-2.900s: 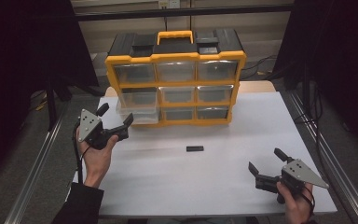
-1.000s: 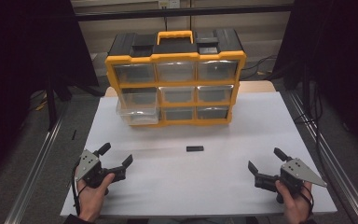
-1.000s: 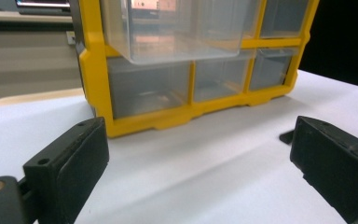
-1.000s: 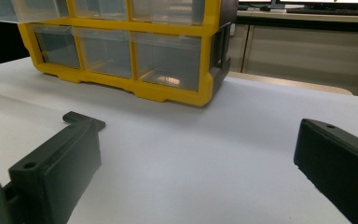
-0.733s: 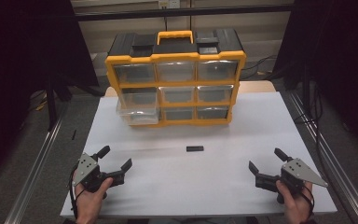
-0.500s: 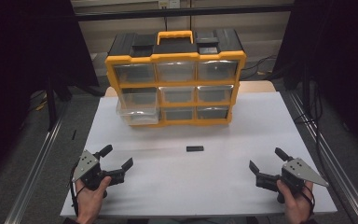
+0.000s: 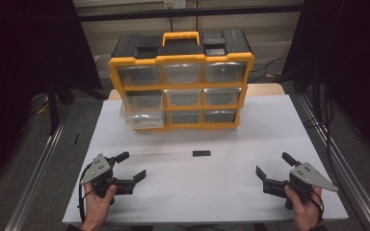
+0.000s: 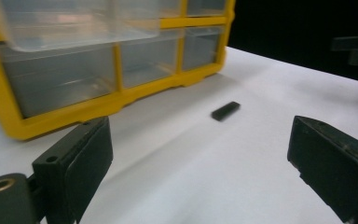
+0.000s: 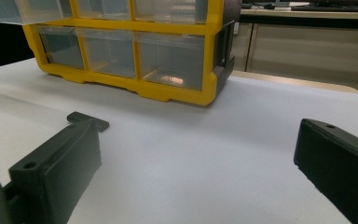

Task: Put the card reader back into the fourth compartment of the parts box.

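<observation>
A: Both grippers sit low at the near edge, jaws wide apart, nothing held. Left gripper (image 7: 127, 168) at the left corner, right gripper (image 7: 275, 168) at the right.

B: And the black bar (image 7: 201, 153)?

A: Flat on the white table (image 7: 231, 192), mid-table, between them, just before the organizer (image 7: 180, 82). One drawer (image 7: 142, 109) juts out.

B: Looks like a ready pose. Next, I'd say, reach in and close on the bar squarely.
</observation>
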`<state>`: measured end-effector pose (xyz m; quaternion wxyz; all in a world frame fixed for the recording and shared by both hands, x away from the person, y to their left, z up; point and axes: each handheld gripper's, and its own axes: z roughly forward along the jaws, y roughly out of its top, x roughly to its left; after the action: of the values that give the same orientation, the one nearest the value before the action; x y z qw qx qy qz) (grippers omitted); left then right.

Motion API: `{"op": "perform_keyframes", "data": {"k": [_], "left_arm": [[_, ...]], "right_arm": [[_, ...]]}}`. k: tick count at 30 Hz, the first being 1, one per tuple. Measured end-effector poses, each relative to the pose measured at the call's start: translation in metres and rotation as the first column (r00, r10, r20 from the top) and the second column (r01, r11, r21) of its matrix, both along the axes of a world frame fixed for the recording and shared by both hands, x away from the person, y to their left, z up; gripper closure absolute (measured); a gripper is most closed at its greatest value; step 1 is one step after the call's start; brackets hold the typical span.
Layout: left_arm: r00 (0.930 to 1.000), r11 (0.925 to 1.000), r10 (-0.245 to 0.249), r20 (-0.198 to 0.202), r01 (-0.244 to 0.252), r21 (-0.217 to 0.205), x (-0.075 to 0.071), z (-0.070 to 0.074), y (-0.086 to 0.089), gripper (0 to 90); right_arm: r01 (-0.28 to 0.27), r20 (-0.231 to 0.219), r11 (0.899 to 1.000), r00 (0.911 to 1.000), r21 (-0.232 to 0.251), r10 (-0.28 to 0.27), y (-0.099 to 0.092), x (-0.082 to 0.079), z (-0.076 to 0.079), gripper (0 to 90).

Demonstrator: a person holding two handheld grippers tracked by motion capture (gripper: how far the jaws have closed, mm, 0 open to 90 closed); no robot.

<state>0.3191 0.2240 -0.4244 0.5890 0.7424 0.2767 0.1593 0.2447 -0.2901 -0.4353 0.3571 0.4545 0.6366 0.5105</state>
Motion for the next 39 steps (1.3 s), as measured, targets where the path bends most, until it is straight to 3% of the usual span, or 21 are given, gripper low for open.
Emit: {"op": "perform_keyframes", "data": {"k": [4, 7, 8, 10, 12, 14, 18, 21, 23, 25, 31, 33, 35, 38, 39], "left_arm": [[0.9993, 0.9991, -0.036, -0.013, 0.037, 0.023, 0.002, 0.0, -0.006, 6.5], [0.9963, 0.9965, -0.069, -0.05, 0.072, 0.042, 0.005, 0.001, -0.009, 6.7], [0.9927, 0.9925, -0.105, -0.058, 0.108, 0.056, 0.006, 0.002, -0.01, 6.6], [0.9922, 0.9897, -0.108, -0.063, 0.113, 0.087, 0.006, 0.003, -0.013, 6.7], [0.9845, 0.9799, -0.156, -0.08, 0.165, 0.113, 0.008, 0.003, -0.017, 7.4], [0.9793, 0.975, -0.178, -0.097, 0.189, 0.117, 0.009, 0.003, -0.022, 8.5], [0.9726, 0.967, -0.204, -0.111, 0.218, 0.132, 0.012, 0.005, -0.029, 10.9], [0.968, 0.9623, -0.218, -0.124, 0.234, 0.138, 0.014, 0.007, -0.034, 5.2], [0.9716, 0.9638, -0.202, -0.123, 0.219, 0.151, 0.014, 0.007, -0.038, 4.4], [0.9689, 0.9592, -0.206, -0.136, 0.228, 0.167, 0.015, 0.007, -0.041, 3.9], [0.9663, 0.9597, -0.206, -0.154, 0.23, 0.161, 0.016, 0.007, -0.05, 2.7], [0.9598, 0.9541, -0.225, -0.167, 0.252, 0.162, 0.018, 0.008, -0.052, 2.5], [0.9616, 0.9529, -0.222, -0.161, 0.249, 0.173, 0.019, 0.008, -0.056, 2.8], [0.9499, 0.9458, -0.25, -0.187, 0.281, 0.162, 0.021, 0.008, -0.063, 3.7], [0.9461, 0.9393, -0.262, -0.19, 0.295, 0.175, 0.023, 0.008, -0.064, 4.0]], "right_arm": [[0.001, 0.004, 1.0, 1.0, 0.005, -0.001, 0.0, -0.002, 0.0, 0.0], [0.0, 0.005, 1.0, 1.0, 0.006, 0.0, 0.0, -0.002, 0.0, 0.0], [0.001, 0.006, 1.0, 1.0, 0.005, -0.001, 0.0, -0.002, 0.0, 0.0], [0.003, 0.003, 1.0, 1.0, 0.005, -0.003, 0.0, -0.002, 0.0, 0.0], [0.004, 0.004, 1.0, 1.0, 0.007, -0.004, 0.0, -0.002, 0.0, 0.0], [0.002, 0.003, 1.0, 1.0, 0.006, -0.002, 0.0, -0.002, 0.0, 0.0], [0.0, 0.005, 1.0, 1.0, 0.007, 0.0, 0.0, -0.002, 0.0, 0.0], [0.001, 0.006, 1.0, 1.0, 0.005, -0.001, 0.0, -0.002, 0.0, 0.0], [0.001, 0.005, 1.0, 1.0, 0.006, -0.001, 0.0, -0.002, 0.0, 0.0], [0.0, 0.005, 1.0, 1.0, 0.006, 0.0, 0.0, -0.002, 0.0, 0.0], [0.0, 0.007, 1.0, 1.0, 0.003, 0.0, 0.0, -0.002, 0.0, 0.0], [0.0, 0.007, 1.0, 1.0, 0.002, 0.0, 0.0, -0.002, 0.0, 0.0], [-0.001, 0.007, 1.0, 1.0, 0.002, 0.001, 0.0, -0.002, 0.0, 0.0], [-0.001, 0.007, 1.0, 1.0, 0.001, 0.001, 0.001, -0.002, 0.0, 0.0], [-0.002, 0.005, 1.0, 1.0, 0.001, 0.002, 0.001, -0.002, 0.0, 0.0]]}}
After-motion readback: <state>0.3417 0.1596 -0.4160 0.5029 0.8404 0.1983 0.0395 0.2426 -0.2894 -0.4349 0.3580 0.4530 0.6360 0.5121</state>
